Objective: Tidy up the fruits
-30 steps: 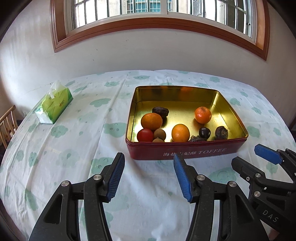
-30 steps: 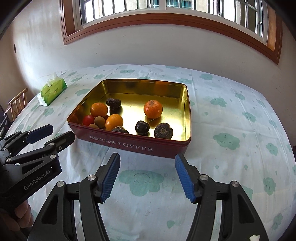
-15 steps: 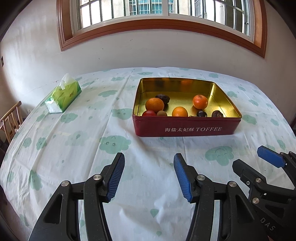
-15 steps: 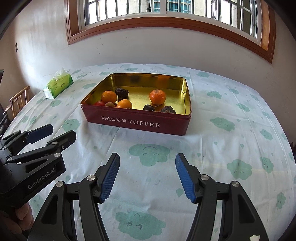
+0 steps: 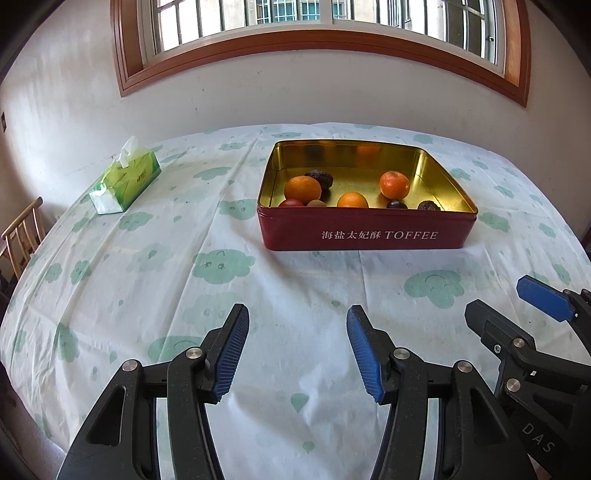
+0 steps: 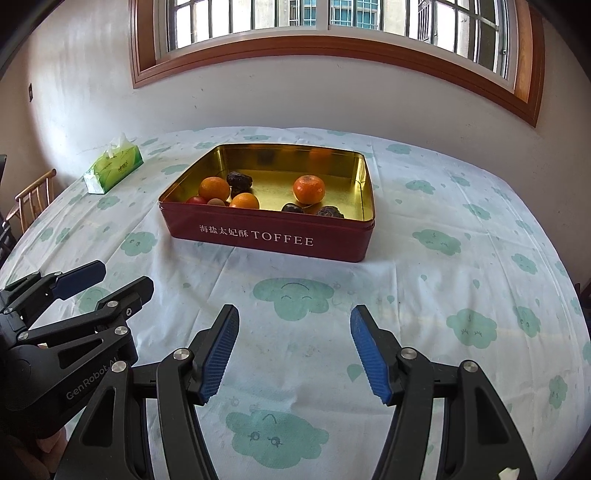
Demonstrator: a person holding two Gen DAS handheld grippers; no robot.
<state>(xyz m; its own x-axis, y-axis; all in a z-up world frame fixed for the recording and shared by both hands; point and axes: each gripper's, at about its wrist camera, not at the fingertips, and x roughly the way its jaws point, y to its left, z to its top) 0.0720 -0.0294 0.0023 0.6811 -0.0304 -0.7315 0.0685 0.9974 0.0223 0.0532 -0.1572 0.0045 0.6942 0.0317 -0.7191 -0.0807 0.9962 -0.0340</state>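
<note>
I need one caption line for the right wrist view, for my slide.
Both open grippers, right gripper and left gripper, hover before the red toffee tin holding fruits.

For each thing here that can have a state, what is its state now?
left gripper: open, empty, above the tablecloth.
right gripper: open, empty.
toffee tin: no lid on it, upright, fruit inside.
tissue box: opened, a tissue sticks out on top.
window: cannot tell whether open or shut.

Both wrist views look low across the counter toward the window wall; both share the toffee tin at 12 o'clock, well apart.
</note>
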